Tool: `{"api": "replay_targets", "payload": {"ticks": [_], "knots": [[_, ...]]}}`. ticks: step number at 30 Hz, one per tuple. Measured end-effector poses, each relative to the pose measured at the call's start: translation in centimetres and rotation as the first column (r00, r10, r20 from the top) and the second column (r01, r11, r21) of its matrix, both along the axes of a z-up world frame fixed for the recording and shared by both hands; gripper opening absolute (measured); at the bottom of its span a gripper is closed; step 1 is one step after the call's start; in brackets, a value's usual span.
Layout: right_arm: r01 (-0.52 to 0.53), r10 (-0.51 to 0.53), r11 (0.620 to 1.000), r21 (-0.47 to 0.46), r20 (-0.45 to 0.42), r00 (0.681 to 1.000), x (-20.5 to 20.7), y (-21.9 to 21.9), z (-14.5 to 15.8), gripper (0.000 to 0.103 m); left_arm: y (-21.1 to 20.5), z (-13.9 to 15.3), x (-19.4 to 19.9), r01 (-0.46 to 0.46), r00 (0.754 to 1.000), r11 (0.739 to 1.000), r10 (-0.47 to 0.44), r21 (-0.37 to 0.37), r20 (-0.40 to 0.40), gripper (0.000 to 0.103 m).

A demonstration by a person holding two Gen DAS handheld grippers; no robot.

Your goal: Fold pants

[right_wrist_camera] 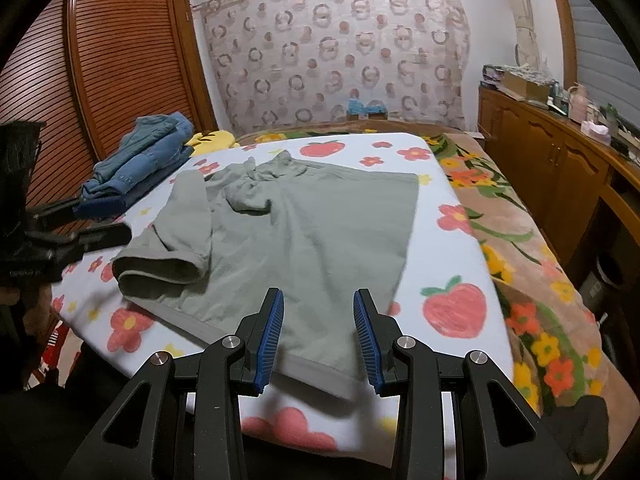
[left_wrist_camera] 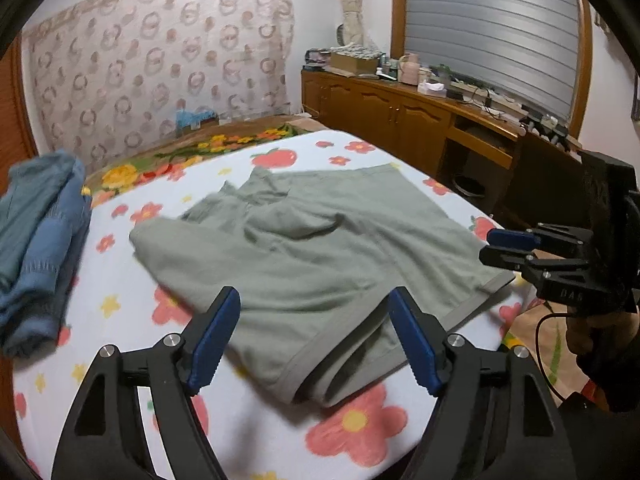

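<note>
Two hand-held grippers hang over the bed [right_wrist_camera: 460, 184], each cut off at the frame bottom. The green pants [right_wrist_camera: 312, 236] lie mid-frame on the flowered sheet, their far end bunched and blurred. Only the right view shows the cuff folded over at left. The left hand-held gripper [left_wrist_camera: 316, 340] gapes wide above the hem, gripping nothing; the right hand-held gripper [right_wrist_camera: 319, 334] stands narrower, pads astride the near edge, not pinching.
</note>
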State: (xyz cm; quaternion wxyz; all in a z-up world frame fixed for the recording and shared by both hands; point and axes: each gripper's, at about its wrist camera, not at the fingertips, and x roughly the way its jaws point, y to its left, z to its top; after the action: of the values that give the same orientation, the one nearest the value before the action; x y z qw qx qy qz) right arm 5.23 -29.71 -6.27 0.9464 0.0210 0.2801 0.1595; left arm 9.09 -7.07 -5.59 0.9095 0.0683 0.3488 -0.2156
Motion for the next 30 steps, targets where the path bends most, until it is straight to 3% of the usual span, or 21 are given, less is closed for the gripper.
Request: {"api": "replay_targets", "payload": {"ticks": [9,28,30], "knots": [[-0.085,0.085,0.996,-0.016,0.009,0.996,1.3,3.2,-0.1,0.038,2.8,-2.6,-0.8,-0.07,0.997,0.997,0.071,0.013,-0.026,0.078],[-0.242,0.239,0.967,-0.079,-0.051,0.97,4.1,7.1,-1.3,0.038,4.1,-4.4,-1.7,-0.074,0.995,0.997,0.074,0.003,-0.061,0.078],[-0.243,0.24,0.967,-0.081,-0.044,0.97,4.4,7.1,-1.1,0.034,4.0,-4.5,-1.8,-0.07,0.995,0.998,0.07,0.002,-0.064,0.078]]}}
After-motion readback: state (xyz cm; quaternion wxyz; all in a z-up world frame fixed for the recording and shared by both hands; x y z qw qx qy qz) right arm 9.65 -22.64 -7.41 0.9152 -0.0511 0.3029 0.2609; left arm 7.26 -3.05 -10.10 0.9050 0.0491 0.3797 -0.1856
